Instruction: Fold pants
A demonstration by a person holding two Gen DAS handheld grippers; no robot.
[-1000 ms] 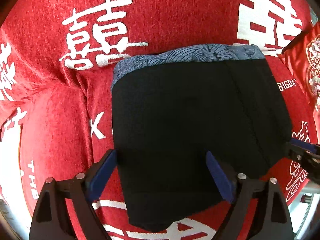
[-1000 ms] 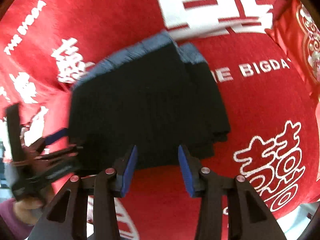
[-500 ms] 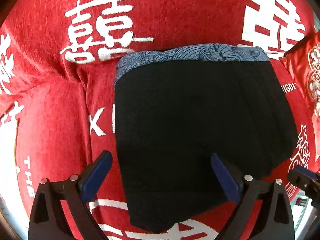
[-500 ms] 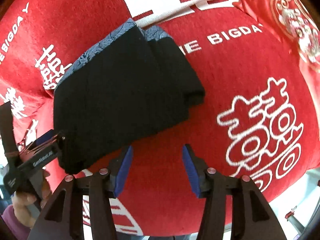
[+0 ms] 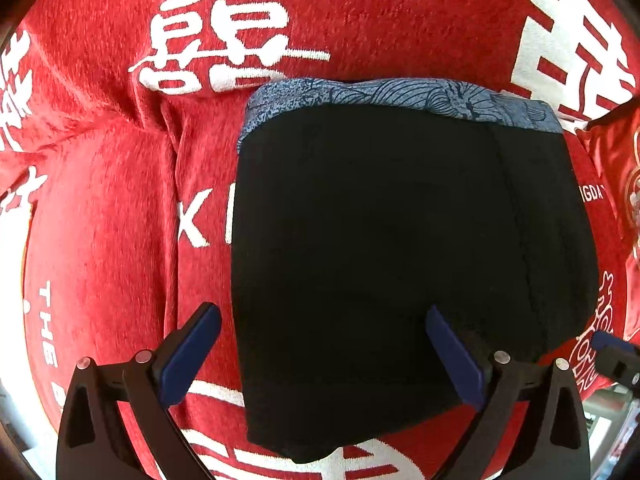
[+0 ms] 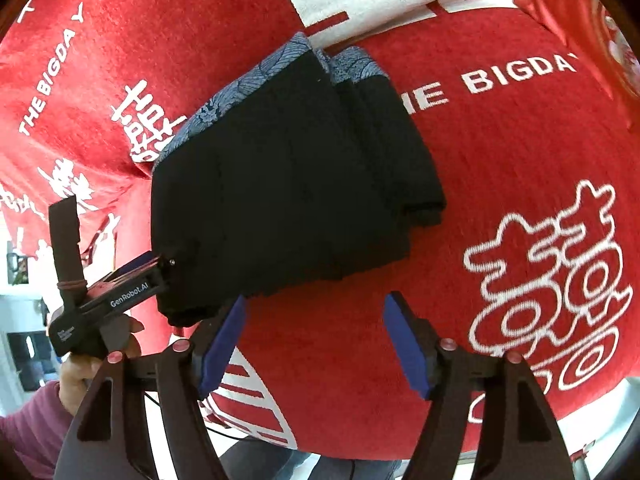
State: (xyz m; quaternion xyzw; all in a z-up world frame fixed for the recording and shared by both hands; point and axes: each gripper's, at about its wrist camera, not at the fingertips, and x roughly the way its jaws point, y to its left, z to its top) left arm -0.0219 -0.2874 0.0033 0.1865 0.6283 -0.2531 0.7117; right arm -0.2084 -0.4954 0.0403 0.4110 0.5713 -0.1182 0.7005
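The black pants (image 5: 384, 248) lie folded into a compact stack on the red cloth, with a blue patterned waistband (image 5: 400, 96) at the far edge. My left gripper (image 5: 324, 352) is open and empty, its blue pads hovering over the near end of the stack. In the right wrist view the pants (image 6: 296, 184) show several stacked layers. My right gripper (image 6: 316, 344) is open and empty, just beyond the stack's near right corner. The left gripper (image 6: 132, 276) shows there at the stack's left corner.
A red cloth with white characters and lettering (image 5: 100, 220) covers the whole surface. A red embroidered cushion (image 5: 616, 184) lies at the far right. The cloth's front edge (image 6: 600, 408) drops off near my right gripper. A hand in a purple sleeve (image 6: 52, 392) holds the left gripper.
My right gripper has pulled back and to the right, off the folded pants. My left gripper has drawn back slightly and stayed open. The pants stack has not moved.
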